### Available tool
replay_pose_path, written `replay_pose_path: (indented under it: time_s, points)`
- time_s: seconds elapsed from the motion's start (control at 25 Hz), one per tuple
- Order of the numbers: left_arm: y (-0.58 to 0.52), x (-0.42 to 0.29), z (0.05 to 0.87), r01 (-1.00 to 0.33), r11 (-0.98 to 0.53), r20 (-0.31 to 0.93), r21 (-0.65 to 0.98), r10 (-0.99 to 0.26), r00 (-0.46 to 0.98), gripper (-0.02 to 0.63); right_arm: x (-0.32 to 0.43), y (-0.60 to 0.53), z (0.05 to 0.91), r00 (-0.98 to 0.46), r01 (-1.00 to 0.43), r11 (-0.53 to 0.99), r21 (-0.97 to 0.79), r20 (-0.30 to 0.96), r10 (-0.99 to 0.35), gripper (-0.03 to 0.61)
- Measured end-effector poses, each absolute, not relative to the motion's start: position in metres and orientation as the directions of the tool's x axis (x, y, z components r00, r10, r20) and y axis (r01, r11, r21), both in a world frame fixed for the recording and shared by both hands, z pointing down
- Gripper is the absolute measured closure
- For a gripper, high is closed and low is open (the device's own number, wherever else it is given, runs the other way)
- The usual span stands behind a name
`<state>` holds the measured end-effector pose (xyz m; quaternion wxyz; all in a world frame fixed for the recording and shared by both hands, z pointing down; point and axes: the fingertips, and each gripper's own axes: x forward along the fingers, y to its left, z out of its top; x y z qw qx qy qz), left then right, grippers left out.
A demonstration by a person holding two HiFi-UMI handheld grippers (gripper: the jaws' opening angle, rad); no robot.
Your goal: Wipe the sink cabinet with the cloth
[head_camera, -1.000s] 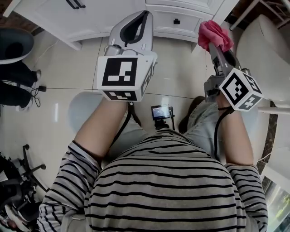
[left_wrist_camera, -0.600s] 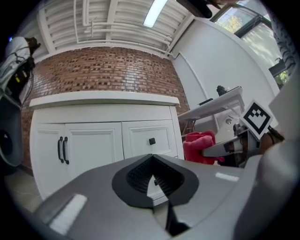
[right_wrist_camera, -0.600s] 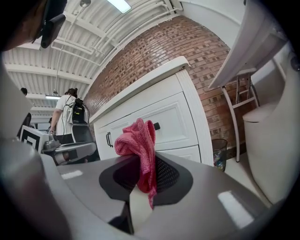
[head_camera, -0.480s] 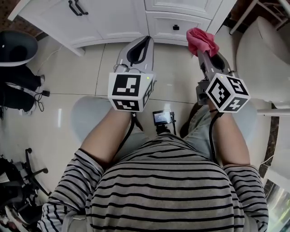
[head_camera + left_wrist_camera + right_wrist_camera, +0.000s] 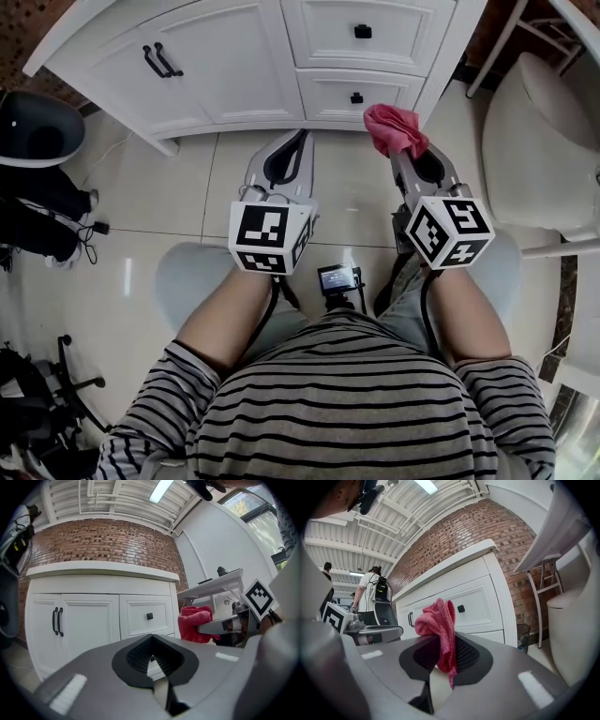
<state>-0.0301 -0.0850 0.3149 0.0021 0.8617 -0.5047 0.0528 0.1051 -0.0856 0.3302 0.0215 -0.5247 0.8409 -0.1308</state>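
Observation:
The white sink cabinet (image 5: 244, 56) stands ahead, with two black door handles (image 5: 156, 60) and two drawers with dark knobs (image 5: 362, 31). A pink cloth (image 5: 394, 129) is bunched at the tip of my right gripper (image 5: 401, 155), a short way in front of the lower drawer and apart from it. In the right gripper view the cloth (image 5: 439, 623) is pinched in the right gripper (image 5: 440, 641) and hangs down between its jaws. My left gripper (image 5: 301, 137) is beside it, shut and holding nothing (image 5: 151, 637). The left gripper view also shows the cloth (image 5: 193, 623) off to the right.
A dark round bin (image 5: 33, 131) and cables lie on the tiled floor at the left. A large white fixture (image 5: 534, 150) stands at the right. A small waste bin (image 5: 524, 632) sits beside the cabinet. A person with a backpack (image 5: 370, 590) stands far off.
Both grippers sit lower in the head view and closer together. More of the cabinet front has come into view. The cloth stays pinched in the right gripper.

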Motion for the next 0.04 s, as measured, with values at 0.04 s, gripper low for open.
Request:
replay_pose_path:
  time_s: [0.04]
  points:
    - [-0.0845, -0.031, 0.315, -0.87, -0.49, 0.097, -0.045, -0.869, 0.485, 0.623, 0.104, -0.0849, 0.3306, -0.451, -0.877, 0.417, -0.239, 0.107, -0.886, 0.513]
